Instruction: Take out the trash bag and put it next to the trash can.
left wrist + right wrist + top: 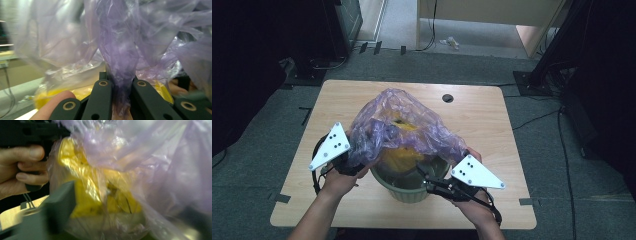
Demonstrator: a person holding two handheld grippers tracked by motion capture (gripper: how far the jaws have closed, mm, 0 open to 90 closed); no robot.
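A see-through purple plastic bag (399,125) with something yellow (404,155) inside hangs over a green bin (409,190) at the table's near edge. My left gripper (351,159) is at the bag's left side. In the left gripper view it (121,86) is shut on a gathered fold of the purple bag (120,50). My right gripper (427,179) reaches in from the right, over the bin's rim under the bag's right edge. In the right gripper view the bag (150,157) and its yellow contents (100,195) hide the jaws. The bin's rim (60,202) is blurred at lower left.
The wooden table (482,125) has a round cable hole (448,98) at the back. The person's other hand (22,170) shows at the left of the right gripper view. Dark stands and cables lie on the floor around the table.
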